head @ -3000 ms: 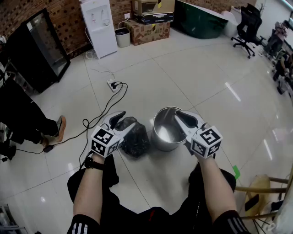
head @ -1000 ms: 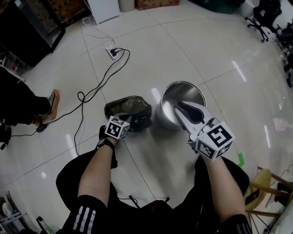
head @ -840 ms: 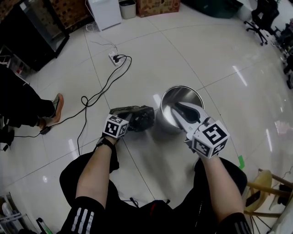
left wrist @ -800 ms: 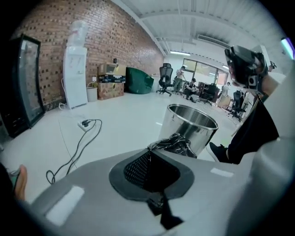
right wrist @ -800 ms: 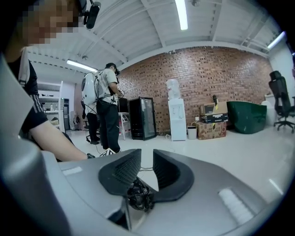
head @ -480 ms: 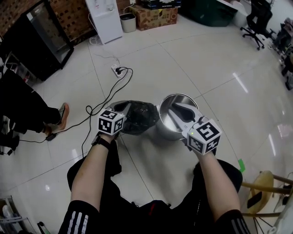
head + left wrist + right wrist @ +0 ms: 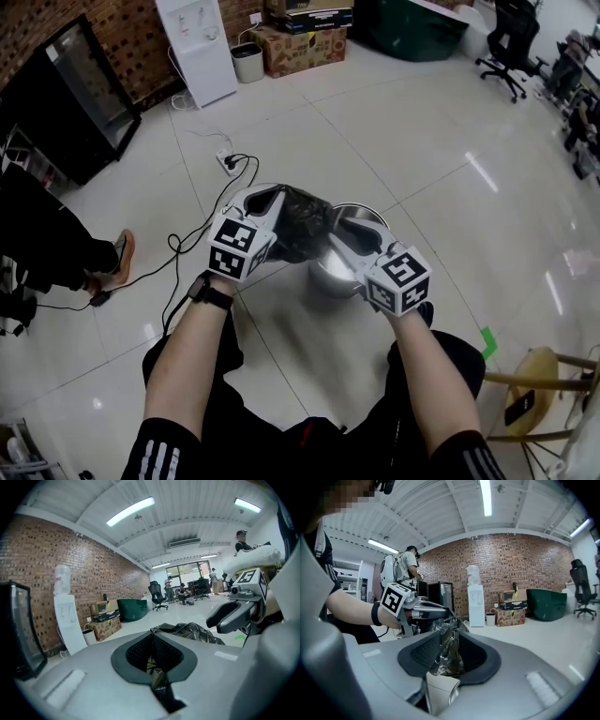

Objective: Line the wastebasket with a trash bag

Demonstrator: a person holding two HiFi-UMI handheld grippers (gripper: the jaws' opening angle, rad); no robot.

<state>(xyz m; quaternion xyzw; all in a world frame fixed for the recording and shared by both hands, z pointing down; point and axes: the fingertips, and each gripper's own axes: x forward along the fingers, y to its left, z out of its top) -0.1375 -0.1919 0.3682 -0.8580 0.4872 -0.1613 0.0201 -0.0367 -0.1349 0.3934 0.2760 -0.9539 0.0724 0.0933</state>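
Bag (image 7: pixel 300 220) — thin black plastic film, crinkled and glossy. Bin (image 7: pixel 326 273): smooth, shiny bare metal. Floor (image 7: pixel 422 169) — glossy pale tiles. Wall (image 7: pixel 117 33) of rough matt brick. Boxes (image 7: pixel 302 49): matt brown cardboard.

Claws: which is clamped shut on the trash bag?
The left claw, shut on the trash bag; the right claw has just been opening, film loose between its jaws.
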